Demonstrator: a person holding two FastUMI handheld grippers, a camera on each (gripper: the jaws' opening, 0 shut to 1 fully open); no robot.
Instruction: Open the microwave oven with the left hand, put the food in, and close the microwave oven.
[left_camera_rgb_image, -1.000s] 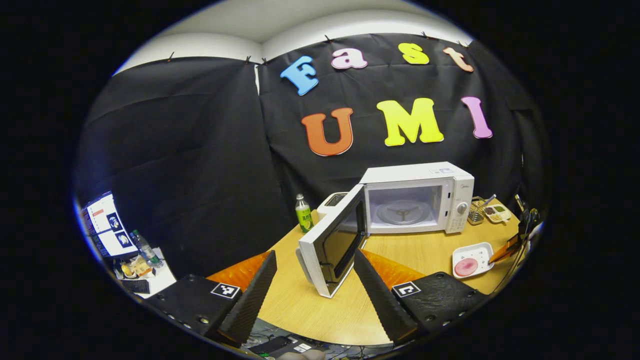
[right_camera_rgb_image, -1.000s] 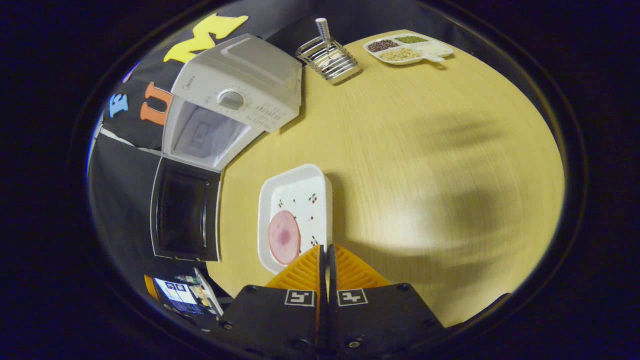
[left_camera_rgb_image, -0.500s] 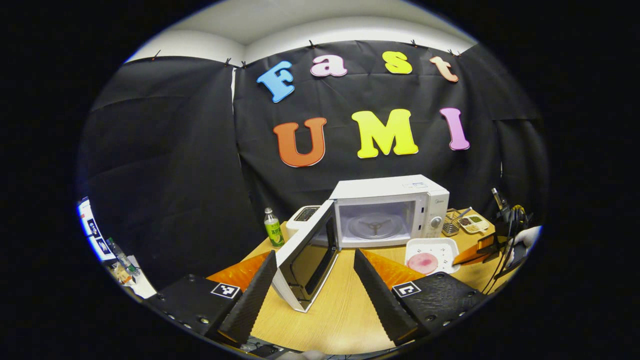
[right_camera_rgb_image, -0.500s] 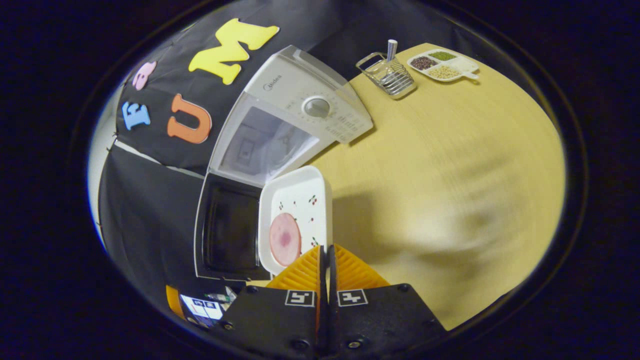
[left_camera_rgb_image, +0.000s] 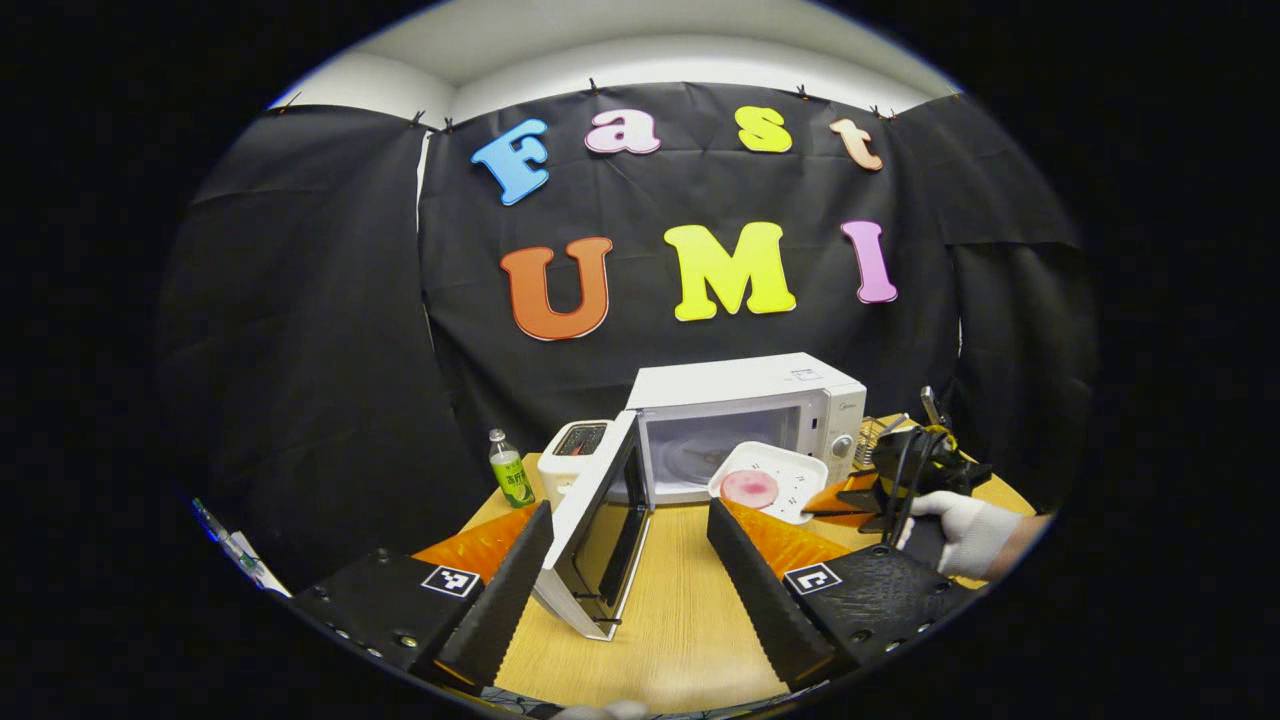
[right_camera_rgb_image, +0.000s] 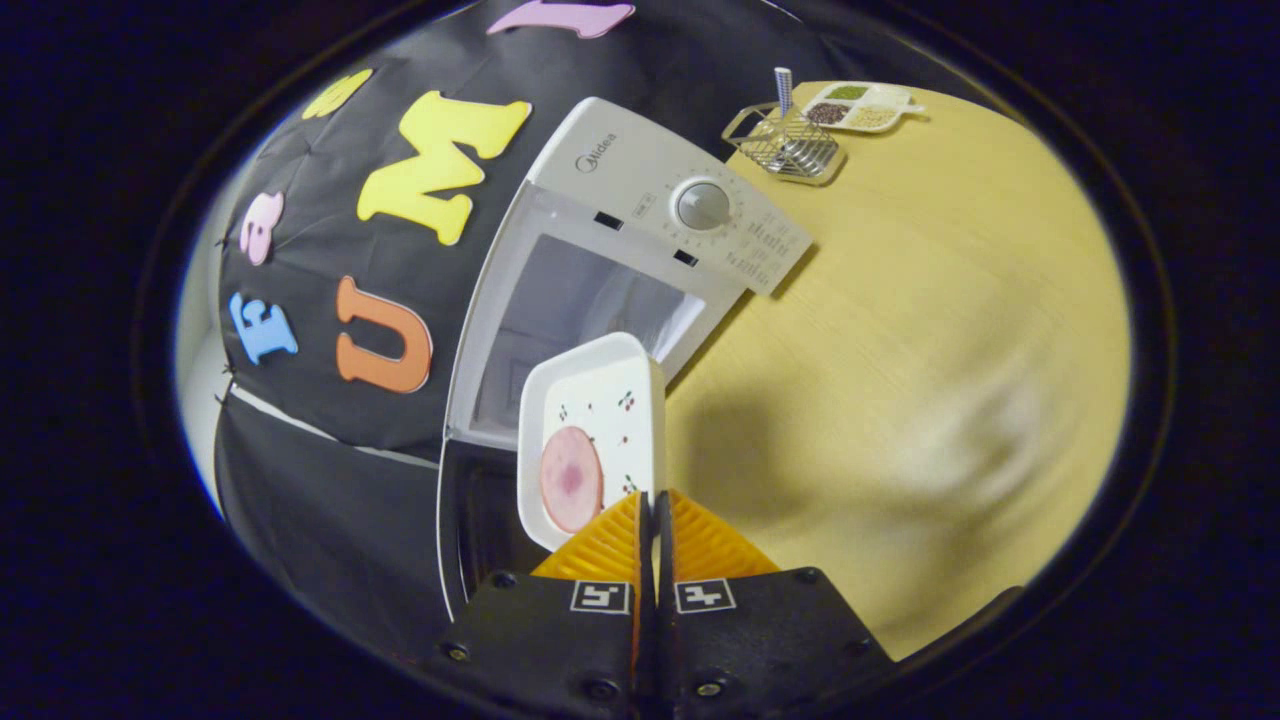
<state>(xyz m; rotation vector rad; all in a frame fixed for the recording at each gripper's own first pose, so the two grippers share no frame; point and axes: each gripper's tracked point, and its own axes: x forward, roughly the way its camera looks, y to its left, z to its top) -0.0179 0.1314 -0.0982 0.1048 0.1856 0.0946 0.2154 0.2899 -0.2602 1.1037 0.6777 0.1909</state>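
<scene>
Right gripper (right_camera_rgb_image: 652, 510) pinches the plate (right_camera_rgb_image: 592, 420) by its near rim, slice of food (right_camera_rgb_image: 570, 478) aboard, before the microwave (right_camera_rgb_image: 600, 290) mouth at twelve o'clock. Left gripper (left_camera_rgb_image: 630, 560), spread, holds nothing. Keep the plate level, clear the door (left_camera_rgb_image: 600, 520), slide it straight in.

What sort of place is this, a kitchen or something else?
Probably a staged recording booth, not a real kitchen: black cloth hangs as the wall behind a wooden table with an open microwave, and a gloved hand carries a plate with a hand-held gripper.
</scene>
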